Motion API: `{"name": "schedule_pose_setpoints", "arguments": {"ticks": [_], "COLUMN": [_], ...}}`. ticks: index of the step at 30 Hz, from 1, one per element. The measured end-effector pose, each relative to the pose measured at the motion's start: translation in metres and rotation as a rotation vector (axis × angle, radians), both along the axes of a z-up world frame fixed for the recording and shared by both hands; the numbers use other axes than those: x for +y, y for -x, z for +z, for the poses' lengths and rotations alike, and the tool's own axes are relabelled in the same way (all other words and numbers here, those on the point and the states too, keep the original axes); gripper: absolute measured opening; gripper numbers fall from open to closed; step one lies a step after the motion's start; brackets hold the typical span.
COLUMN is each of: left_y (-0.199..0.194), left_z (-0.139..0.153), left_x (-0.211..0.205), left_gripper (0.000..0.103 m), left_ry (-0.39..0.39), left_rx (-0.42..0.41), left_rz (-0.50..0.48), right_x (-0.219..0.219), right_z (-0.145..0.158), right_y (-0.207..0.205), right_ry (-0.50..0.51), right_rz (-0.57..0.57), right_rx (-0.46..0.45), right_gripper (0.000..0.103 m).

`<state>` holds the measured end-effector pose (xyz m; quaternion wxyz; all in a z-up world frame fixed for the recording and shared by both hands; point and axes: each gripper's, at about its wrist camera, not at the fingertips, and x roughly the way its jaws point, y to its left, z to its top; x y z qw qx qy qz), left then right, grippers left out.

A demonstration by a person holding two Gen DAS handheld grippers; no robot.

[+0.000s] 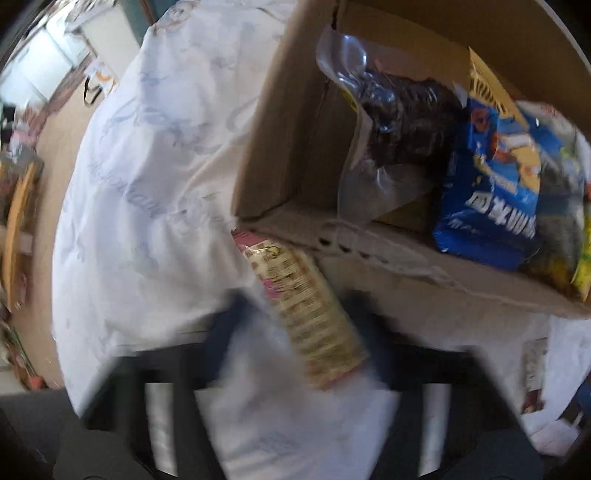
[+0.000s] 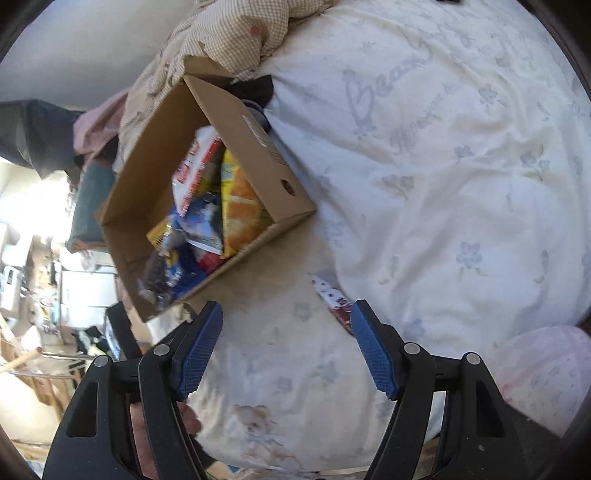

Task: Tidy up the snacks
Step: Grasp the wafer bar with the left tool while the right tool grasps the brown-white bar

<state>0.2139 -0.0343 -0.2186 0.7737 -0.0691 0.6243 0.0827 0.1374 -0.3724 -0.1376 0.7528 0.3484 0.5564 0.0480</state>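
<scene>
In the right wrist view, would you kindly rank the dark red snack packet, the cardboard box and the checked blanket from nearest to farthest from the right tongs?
1. Dark red snack packet, on the bedsheet just ahead of the right tongs.
2. Cardboard box, farther ahead, to the left.
3. Checked blanket, beyond the box at the top.

Bright daylight pouring in from around 9 o'clock, blown-out glare there, heavy motion blur toward 6 in the left wrist view, fisheye bending and dark vignetting round the edges.
</scene>
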Motion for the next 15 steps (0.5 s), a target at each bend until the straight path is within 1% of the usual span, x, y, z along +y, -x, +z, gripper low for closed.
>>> {"name": "schedule_pose_setpoints", "arguments": {"ticks": [1, 2, 3, 5, 6, 8, 11, 12, 13, 14, 15], "left_y": [0.001, 0.005, 0.01, 0.022, 0.03, 0.043, 0.06, 0.065, 0.068, 0.072, 0.077], "left_z": [0.002, 0.007, 0.01, 0.017, 0.022, 0.032, 0.053, 0.058, 0.06, 0.062, 0.064], "left_x": [-0.002, -0.001, 0.0, 0.0, -0.002, -0.008, -0.013, -0.012, -0.009, -0.005, -0.002], "left_gripper": [0.022, 0.022, 0.022, 0.022, 0.022, 0.022, 0.022, 0.022, 0.022, 0.022, 0.022], "left_ry": [-0.02, -0.005, 0.008, 0.044, 0.057, 0.062, 0.062, 0.056, 0.055, 0.058, 0.065], "left_rx": [0.006, 0.008, 0.014, 0.025, 0.03, 0.019, -0.037, -0.05, -0.056, -0.058, -0.06], "left_rz": [-0.021, -0.028, -0.021, -0.02, -0.035, -0.07, -0.127, -0.131, -0.13, -0.126, -0.115], "right_x": [0.001, 0.004, 0.008, 0.021, 0.029, 0.048, 0.075, 0.082, 0.088, 0.092, 0.095], "right_z": [-0.001, -0.003, -0.005, -0.009, -0.012, -0.021, -0.046, -0.053, -0.057, -0.06, -0.061], "right_y": [-0.002, -0.004, -0.007, -0.014, -0.018, -0.026, -0.034, -0.035, -0.035, -0.034, -0.033], "right_ry": [0.022, 0.05, 0.101, 0.249, 0.314, 0.414, 0.519, 0.55, 0.582, 0.618, 0.649], "right_rz": [0.01, 0.025, 0.052, 0.108, 0.144, 0.235, 0.363, 0.394, 0.422, 0.445, 0.457], "right_rx": [0.008, 0.017, 0.029, 0.055, 0.062, 0.082, 0.142, 0.153, 0.158, 0.162, 0.164], "right_gripper": [0.075, 0.075, 0.075, 0.075, 0.075, 0.074, 0.074, 0.067, 0.037, 0.021, 0.021]}}
